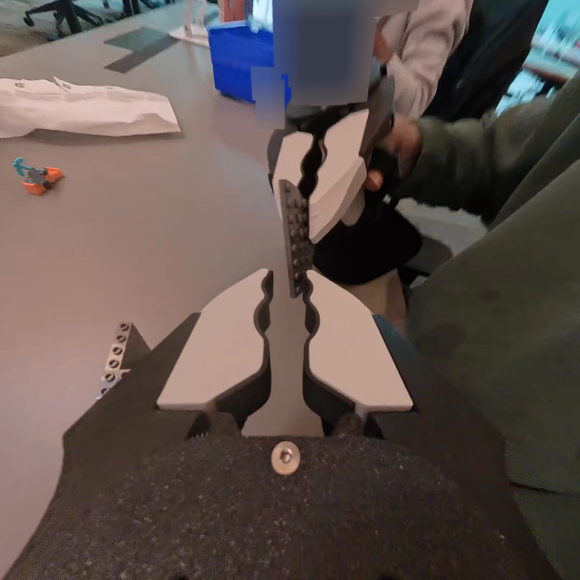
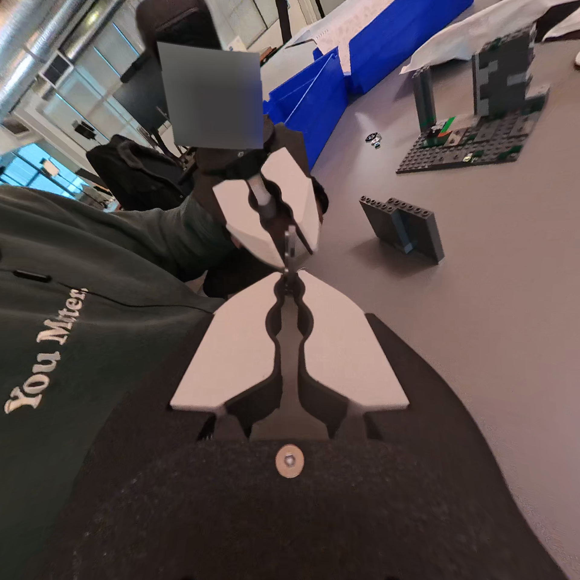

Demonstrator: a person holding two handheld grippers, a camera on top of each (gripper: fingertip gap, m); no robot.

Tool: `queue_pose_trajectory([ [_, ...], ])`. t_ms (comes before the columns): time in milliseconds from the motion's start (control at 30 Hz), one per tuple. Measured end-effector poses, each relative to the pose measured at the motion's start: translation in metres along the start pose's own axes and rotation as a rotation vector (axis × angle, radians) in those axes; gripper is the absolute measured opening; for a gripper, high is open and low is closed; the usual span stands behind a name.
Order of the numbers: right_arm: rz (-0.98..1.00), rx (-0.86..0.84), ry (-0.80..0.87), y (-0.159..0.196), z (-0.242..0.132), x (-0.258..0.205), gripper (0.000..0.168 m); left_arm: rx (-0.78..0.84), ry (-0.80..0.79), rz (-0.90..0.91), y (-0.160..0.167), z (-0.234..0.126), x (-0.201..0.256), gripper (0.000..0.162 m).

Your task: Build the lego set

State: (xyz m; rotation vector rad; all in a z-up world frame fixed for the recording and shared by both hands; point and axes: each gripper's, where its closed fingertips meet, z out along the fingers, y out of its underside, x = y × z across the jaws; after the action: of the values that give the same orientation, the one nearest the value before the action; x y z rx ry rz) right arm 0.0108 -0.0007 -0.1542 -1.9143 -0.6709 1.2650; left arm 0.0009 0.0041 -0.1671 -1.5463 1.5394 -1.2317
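Grey table (image 1: 157,251), windows (image 2: 103,62) behind.

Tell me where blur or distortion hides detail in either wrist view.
Left wrist view: the sleeve and hand on the right are motion-smeared, while the dark studded plate stays fairly sharp. Right wrist view: wide-angle bending tilts the table, and the far lego build is soft.

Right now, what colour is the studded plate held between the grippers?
Dark grey plate, clearest in the left wrist view.

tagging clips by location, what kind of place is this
Probably an office or lab workspace: a large grey table, a rolling office chair beside glass partitions, and blue storage bins next to a part-built lego model.
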Motion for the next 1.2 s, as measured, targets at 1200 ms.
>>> queue_pose_trajectory([
  [1200,-0.806,0.152,-0.450,-0.013,0.006,-0.107,0.031,0.246,1.170,-0.052,-0.040,-0.046,0.091,0.005],
])
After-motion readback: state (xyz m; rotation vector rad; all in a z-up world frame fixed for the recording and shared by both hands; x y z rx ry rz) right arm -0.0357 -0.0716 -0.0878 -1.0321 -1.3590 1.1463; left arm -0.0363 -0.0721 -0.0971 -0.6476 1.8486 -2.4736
